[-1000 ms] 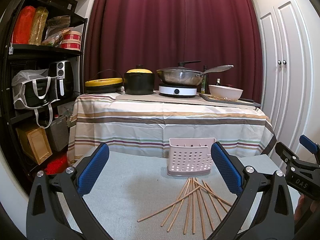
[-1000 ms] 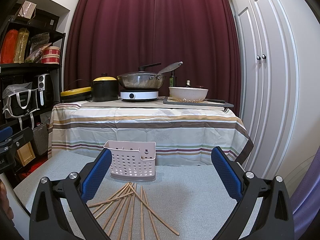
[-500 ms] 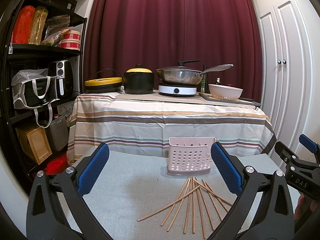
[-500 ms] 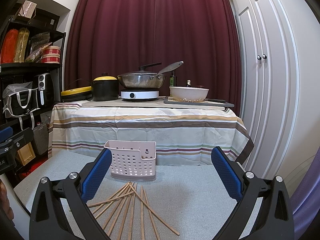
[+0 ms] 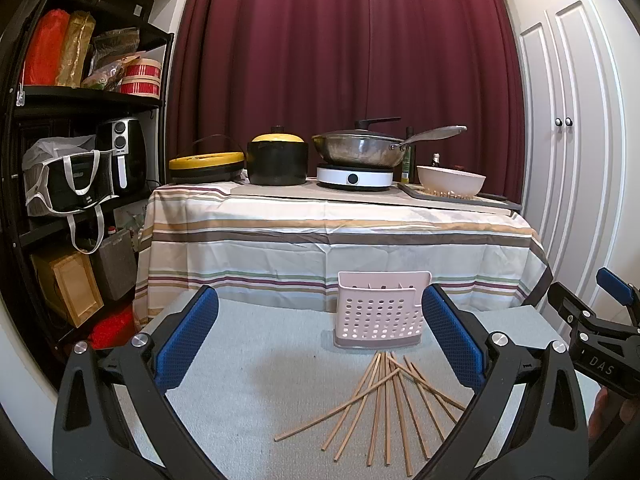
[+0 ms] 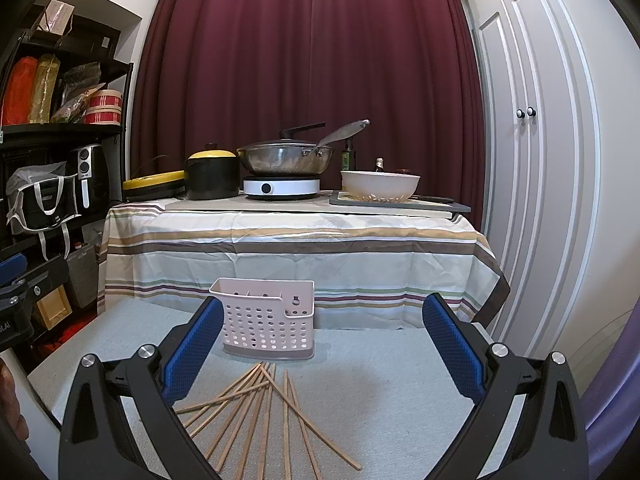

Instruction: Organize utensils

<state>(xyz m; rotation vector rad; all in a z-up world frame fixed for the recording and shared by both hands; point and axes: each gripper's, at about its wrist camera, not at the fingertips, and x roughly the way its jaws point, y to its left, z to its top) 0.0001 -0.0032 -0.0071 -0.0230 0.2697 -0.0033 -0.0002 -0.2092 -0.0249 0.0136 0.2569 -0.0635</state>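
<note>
Comparing left wrist: nothing has shifted since the earlier frames; left gripper (image 5: 318, 338) spread wide, empty.
Chopsticks (image 5: 386, 396): fanned on grey mat (image 5: 248, 360), just before pink basket (image 5: 380, 310).
Right wrist: right gripper (image 6: 322, 344) likewise spread, empty, unchanged.
Room: striped table (image 6: 296, 240), maroon curtain (image 6: 304, 60), white cupboard (image 6: 536, 160).
</note>
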